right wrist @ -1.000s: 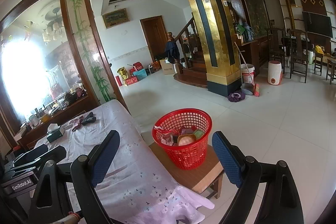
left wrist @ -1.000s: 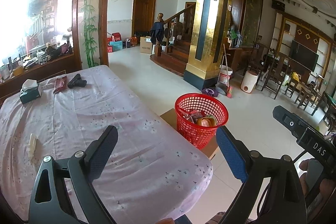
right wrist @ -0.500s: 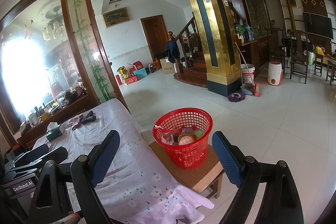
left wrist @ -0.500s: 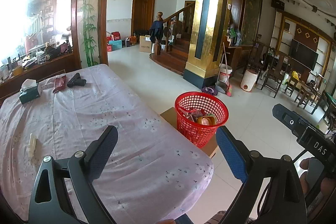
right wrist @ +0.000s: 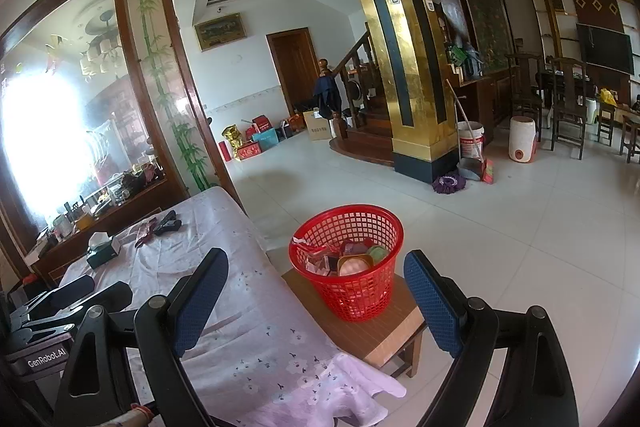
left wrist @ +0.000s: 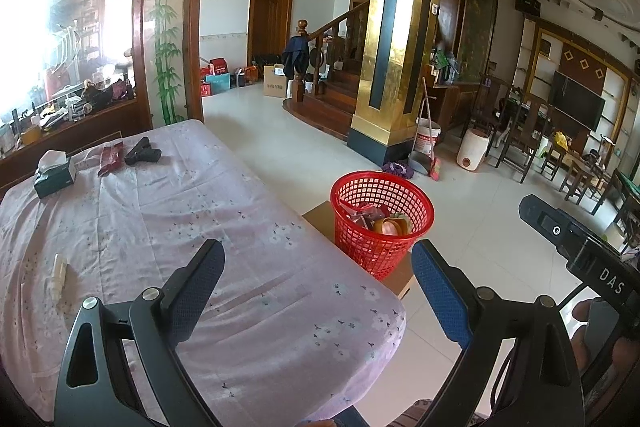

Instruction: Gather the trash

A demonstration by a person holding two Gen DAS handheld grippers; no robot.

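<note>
Both grippers hang over the near end of the tabletop (left wrist: 168,227), the left gripper (left wrist: 318,287) and the right gripper (right wrist: 316,291) each with fingers spread wide and nothing between them. The red basket (right wrist: 348,267) sits on a low wooden stool (right wrist: 384,339) just beside the tabletop's corner, already holding wrappers and a couple of lids. What looks like the last scrap is a pale stick-shaped thing (left wrist: 59,273) lying flat on the cloth at the left, though it is too small to say what it is. The risk I see is that the fingers bunch up the loose cloth with it, or pinch it off-centre so it slips out on the way over. The basket is light and perched near the stool's edge, so a careless knock could tip it. The tissue box (left wrist: 54,175) and dark item (left wrist: 143,154) at the far end may not be trash at all.
</note>
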